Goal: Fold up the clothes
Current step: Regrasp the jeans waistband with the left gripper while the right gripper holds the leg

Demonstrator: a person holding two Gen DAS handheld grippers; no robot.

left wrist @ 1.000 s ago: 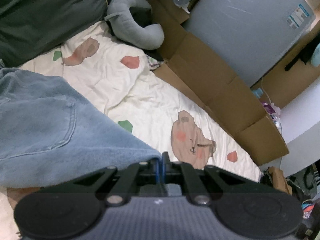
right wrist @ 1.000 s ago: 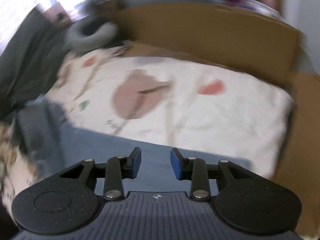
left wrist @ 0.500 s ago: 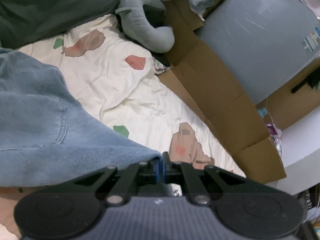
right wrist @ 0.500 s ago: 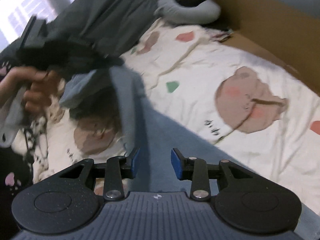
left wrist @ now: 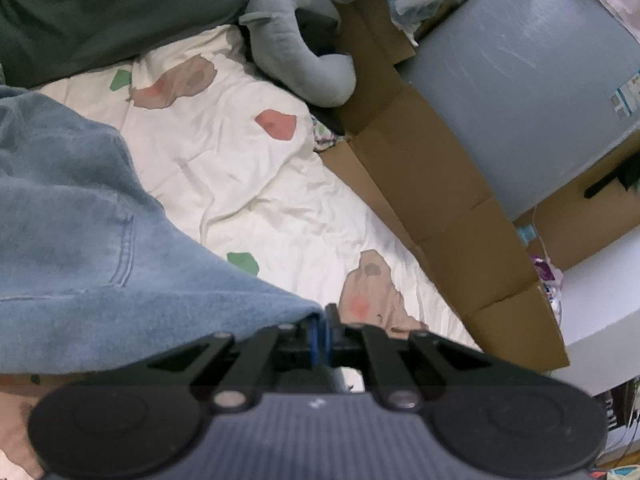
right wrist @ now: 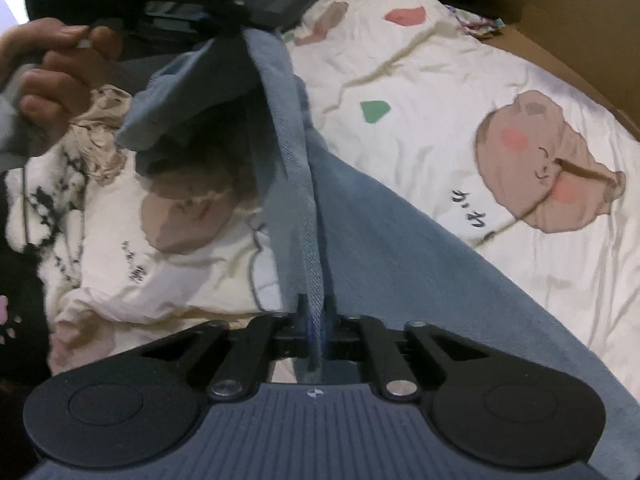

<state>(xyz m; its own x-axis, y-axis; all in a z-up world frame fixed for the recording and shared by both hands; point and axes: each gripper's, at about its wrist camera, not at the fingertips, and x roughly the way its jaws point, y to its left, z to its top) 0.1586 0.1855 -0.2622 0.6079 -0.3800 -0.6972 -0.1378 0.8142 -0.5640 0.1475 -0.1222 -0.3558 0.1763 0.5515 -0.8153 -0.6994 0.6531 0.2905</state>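
Note:
Light blue jeans (left wrist: 88, 216) hang and spread over a cream bedsheet (left wrist: 248, 176) printed with bears. My left gripper (left wrist: 321, 330) is shut on an edge of the denim, which drapes off to the left with a back pocket showing. In the right wrist view the jeans (right wrist: 384, 248) stretch as a taut fold up toward the left gripper (right wrist: 224, 24), held by a hand (right wrist: 52, 68). My right gripper (right wrist: 316, 320) is shut on the seamed edge of that fold, the fabric pinched between its pads.
A grey neck pillow (left wrist: 296, 60) and a dark green pillow (left wrist: 104, 12) lie at the head of the bed. Flattened cardboard (left wrist: 432, 200) runs along the sheet's right edge beside a grey wrapped block (left wrist: 520, 80). A cream patterned garment (right wrist: 80, 160) lies at left.
My right gripper swung in over the jeans and closed on their seamed edge; it stood open half a second ago. The left gripper kept its hold and sank slightly.

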